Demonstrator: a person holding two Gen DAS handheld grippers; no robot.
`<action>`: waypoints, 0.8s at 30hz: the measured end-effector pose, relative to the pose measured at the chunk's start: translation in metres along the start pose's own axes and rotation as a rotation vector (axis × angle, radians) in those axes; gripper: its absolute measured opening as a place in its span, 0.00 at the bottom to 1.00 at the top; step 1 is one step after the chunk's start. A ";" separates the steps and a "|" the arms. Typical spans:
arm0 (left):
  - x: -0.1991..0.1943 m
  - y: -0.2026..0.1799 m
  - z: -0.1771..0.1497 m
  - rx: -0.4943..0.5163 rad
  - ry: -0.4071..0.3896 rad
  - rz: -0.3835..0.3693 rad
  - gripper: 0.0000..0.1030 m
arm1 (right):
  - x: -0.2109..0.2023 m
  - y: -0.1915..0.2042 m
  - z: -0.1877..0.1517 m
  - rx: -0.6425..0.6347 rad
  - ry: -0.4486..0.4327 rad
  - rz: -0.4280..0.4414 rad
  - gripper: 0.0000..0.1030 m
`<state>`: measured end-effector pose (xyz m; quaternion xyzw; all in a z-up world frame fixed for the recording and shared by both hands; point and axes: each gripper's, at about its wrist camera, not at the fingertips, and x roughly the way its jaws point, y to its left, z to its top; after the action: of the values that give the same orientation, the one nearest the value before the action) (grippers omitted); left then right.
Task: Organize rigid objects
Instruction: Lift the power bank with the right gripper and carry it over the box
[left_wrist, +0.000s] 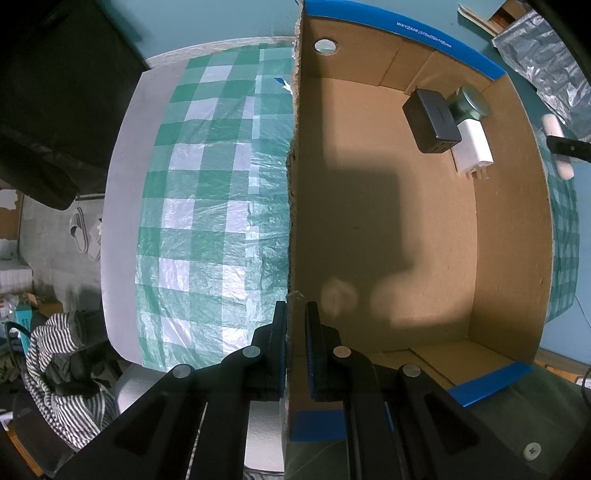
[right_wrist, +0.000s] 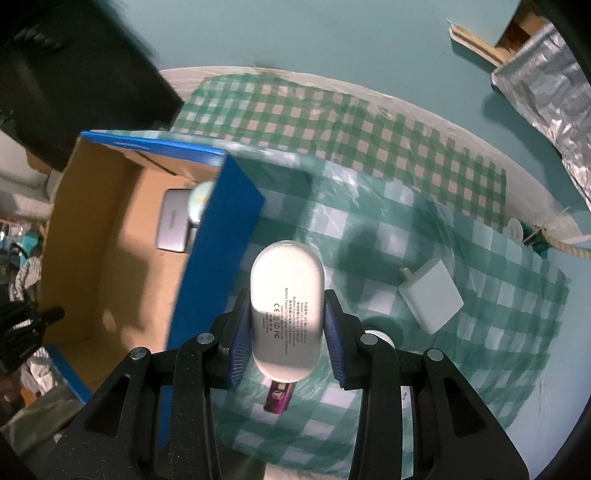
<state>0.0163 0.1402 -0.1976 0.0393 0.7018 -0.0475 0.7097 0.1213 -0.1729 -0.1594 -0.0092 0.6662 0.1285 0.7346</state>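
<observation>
An open cardboard box (left_wrist: 388, 229) with blue edges stands on the green checked cloth (left_wrist: 207, 192). My left gripper (left_wrist: 295, 317) is shut on the box's near-left wall, one pad on each side. Inside, at the far right corner, lie a black charger (left_wrist: 430, 118), a white plug adapter (left_wrist: 474, 147) and a green round object (left_wrist: 471, 101). My right gripper (right_wrist: 286, 325) is shut on a white oval power bank (right_wrist: 286, 306) and holds it above the cloth, just right of the box's blue outer wall (right_wrist: 218, 251). The power bank (left_wrist: 556, 146) also shows past the box's right wall.
A white square charger (right_wrist: 430, 295) and a magenta item (right_wrist: 279, 398) lie on the cloth below my right gripper. A silver foil bag (right_wrist: 546, 96) and a rope (right_wrist: 569, 249) are at the far right. A striped garment (left_wrist: 62, 369) hangs off the table's left side.
</observation>
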 end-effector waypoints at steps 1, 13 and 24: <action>0.000 0.000 0.000 -0.001 0.000 0.000 0.08 | -0.003 0.004 0.000 -0.009 -0.001 0.001 0.36; -0.001 0.000 -0.001 -0.002 0.000 -0.004 0.08 | -0.028 0.063 0.006 -0.170 -0.027 0.075 0.36; -0.002 0.001 -0.003 0.010 0.001 -0.008 0.08 | 0.003 0.119 0.005 -0.359 0.029 0.090 0.36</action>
<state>0.0136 0.1411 -0.1959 0.0401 0.7020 -0.0536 0.7091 0.1028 -0.0559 -0.1431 -0.1123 0.6429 0.2777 0.7049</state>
